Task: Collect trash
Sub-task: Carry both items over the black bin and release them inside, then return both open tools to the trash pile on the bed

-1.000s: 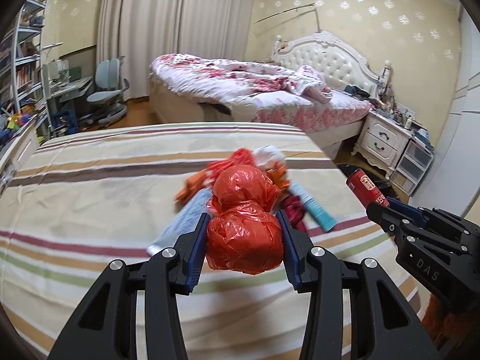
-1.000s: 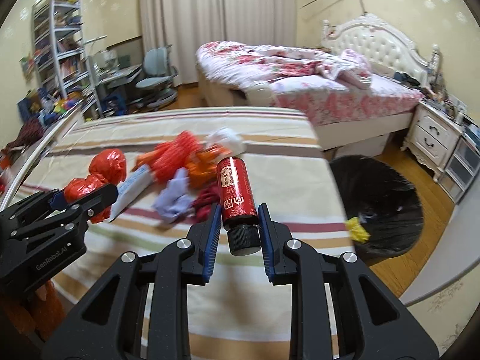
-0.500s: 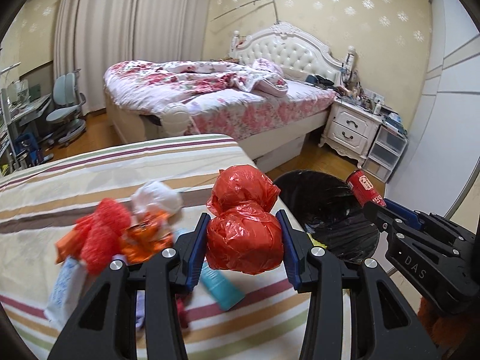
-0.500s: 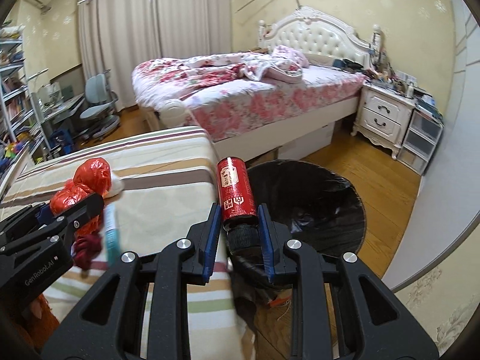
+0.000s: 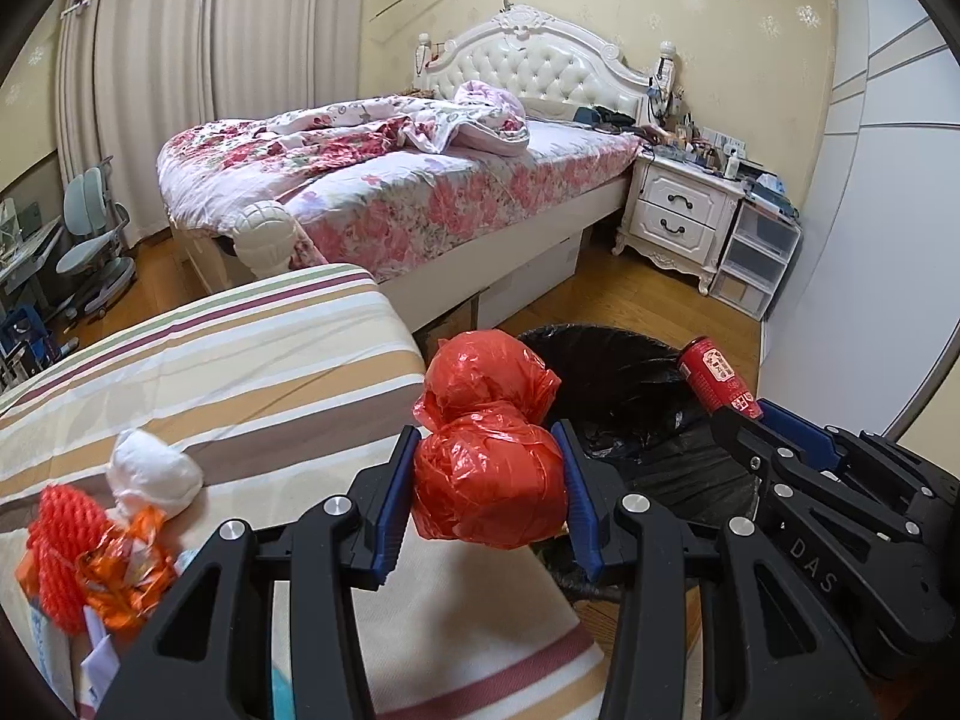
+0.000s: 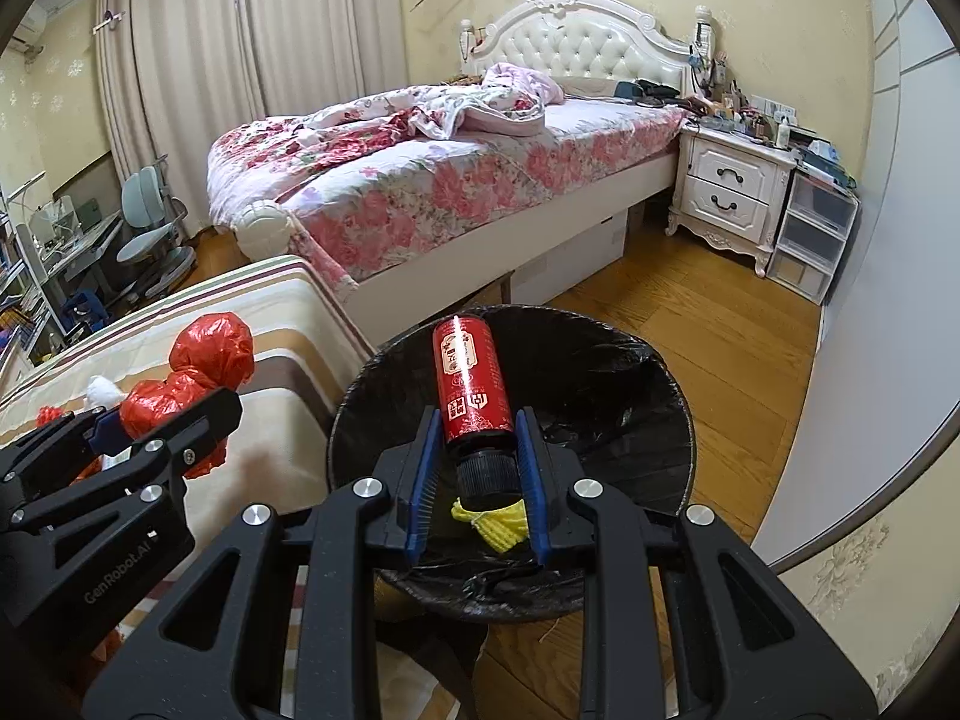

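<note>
Now red bottle (image 6: 471,384) above bin (image 6: 630,372).

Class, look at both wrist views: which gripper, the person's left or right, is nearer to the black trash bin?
Right. The right gripper, holding the red bottle, hangs over the trash bin. The left gripper, holding the red bag, is over the striped bed's edge beside it.

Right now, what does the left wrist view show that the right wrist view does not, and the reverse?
Only the left wrist view shows the orange wrapper on the striped bed.

Only the right wrist view shows the yellow scrap lying inside the bin and the bottle's black cap.

Both show the left tool shut on the red bag, the right tool shut on the red bottle over the bin, and the floral bed.
</note>
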